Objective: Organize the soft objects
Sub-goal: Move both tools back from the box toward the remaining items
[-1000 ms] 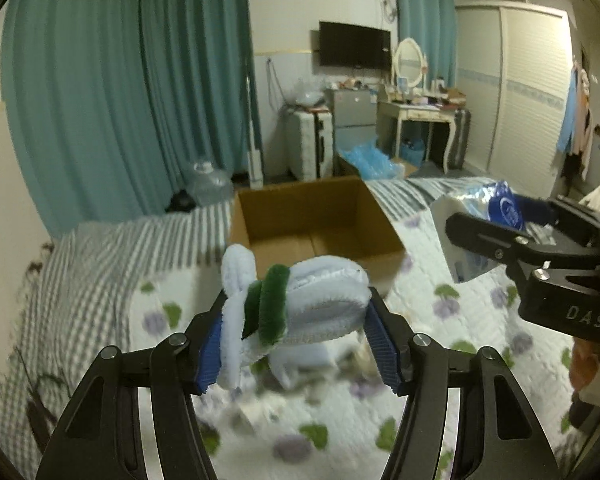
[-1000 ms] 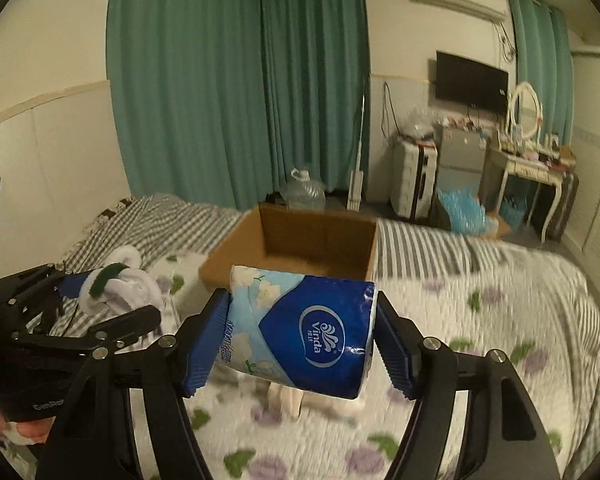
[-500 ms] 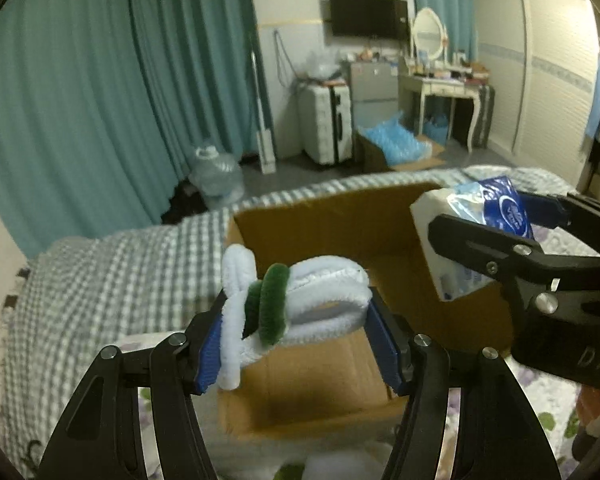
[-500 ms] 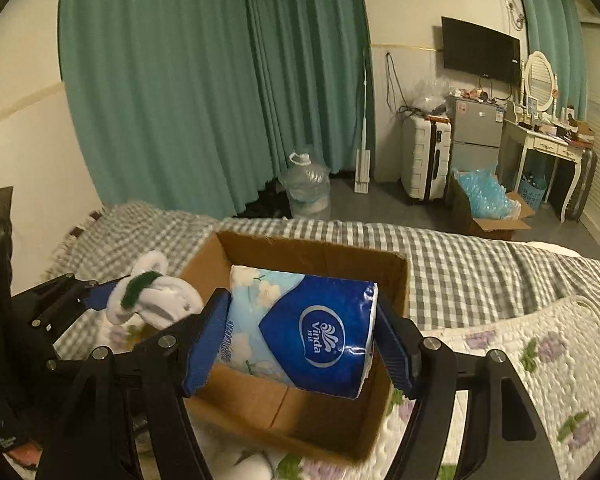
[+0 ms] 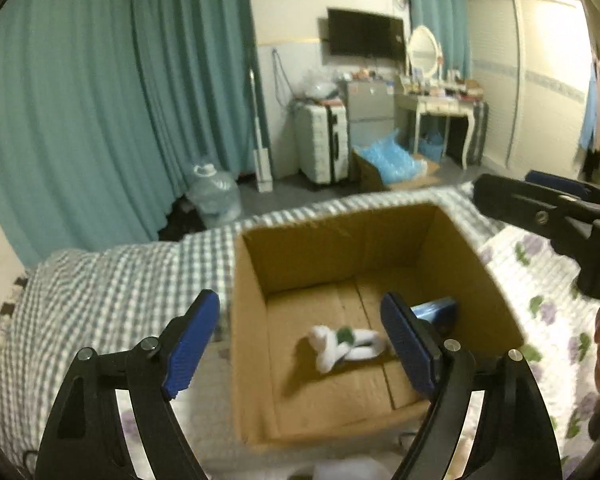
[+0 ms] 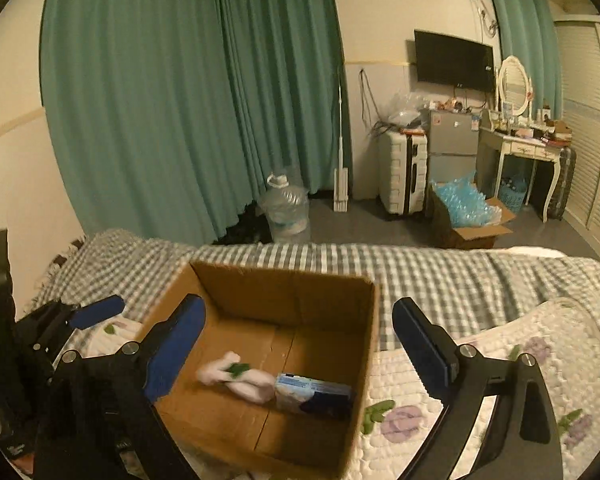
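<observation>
Cardboard box [image 5: 252, 320] holds plush toy [image 5: 342, 346] & tissue pack [image 6: 312, 394]; both tongs wide, L [image 5: 300, 332] & R [image 6: 300, 344].

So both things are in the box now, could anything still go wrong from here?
Possibly. The brown cardboard box sits on a soft quilted bed, so a bump from the open left gripper or right gripper, both hanging just above it, might tip or shift it. The white fuzzy toy with a green band and the blue tissue pack lie crowded in one corner, so later items may pile unevenly.
</observation>
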### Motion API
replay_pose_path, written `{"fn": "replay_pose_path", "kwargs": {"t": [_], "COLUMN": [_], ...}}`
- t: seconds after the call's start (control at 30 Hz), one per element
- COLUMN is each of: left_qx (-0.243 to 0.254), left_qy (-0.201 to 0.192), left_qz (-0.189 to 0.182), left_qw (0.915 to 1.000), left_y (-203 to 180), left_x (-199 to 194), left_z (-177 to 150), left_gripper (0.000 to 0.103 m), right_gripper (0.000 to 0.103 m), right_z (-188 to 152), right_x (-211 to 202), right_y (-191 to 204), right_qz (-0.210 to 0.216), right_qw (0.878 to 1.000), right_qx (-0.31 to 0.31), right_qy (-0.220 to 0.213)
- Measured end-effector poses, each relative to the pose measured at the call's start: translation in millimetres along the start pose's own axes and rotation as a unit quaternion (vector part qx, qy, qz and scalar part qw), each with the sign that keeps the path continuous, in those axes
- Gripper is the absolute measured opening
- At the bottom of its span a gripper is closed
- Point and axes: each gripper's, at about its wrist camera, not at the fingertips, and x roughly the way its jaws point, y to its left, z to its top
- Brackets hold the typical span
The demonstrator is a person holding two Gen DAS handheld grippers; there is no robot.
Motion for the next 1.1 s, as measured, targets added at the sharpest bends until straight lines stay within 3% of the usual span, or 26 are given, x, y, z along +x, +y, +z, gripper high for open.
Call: {"fn": "replay_pose_path", "kwargs": {"t": [0.4,0.47,0.6,0.73,0.87,1.0,1.1], "left_qx": [-0.005,-0.009,-0.021,-0.034,-0.058,-0.076,-0.088], "left_qy": [-0.127,-0.139,-0.149,-0.114,-0.066,0.009,0.052], "left_qz": [0.016,0.018,0.021,0.023,0.041,0.075,0.069], "left_qw": [0.9917,0.9901,0.9884,0.9927,0.9953,0.9943,0.9924], "left_y": [15,17,20,21,25,24,16], "left_x": [-193,-212,-233,-222,-191,-138,-111], "left_z": [15,9,-10,-37,-76,-125,-155], "left_gripper": [0.085,0.096,0.096,0.096,0.096,0.096,0.096], "right_gripper": [0.102,0.102,0.102,0.102,0.102,0.102,0.102], "right_z": [23,19,4,-19,-51,-84,-107], "right_x": [-170,-195,-225,-236,-223,-184,-152], "right_y": [33,42,58,70,76,74,68], "right_qz": [-0.047,-0.051,-0.045,-0.032,-0.006,0.003,0.02], "right_qw": [0.996,0.995,0.994,0.994,0.994,0.995,0.995], "right_qx": [-0.043,-0.054,-0.07,-0.088,-0.102,-0.095,-0.086], "right_qy": [-0.059,-0.065,-0.069,-0.063,-0.038,0.005,0.034]}}
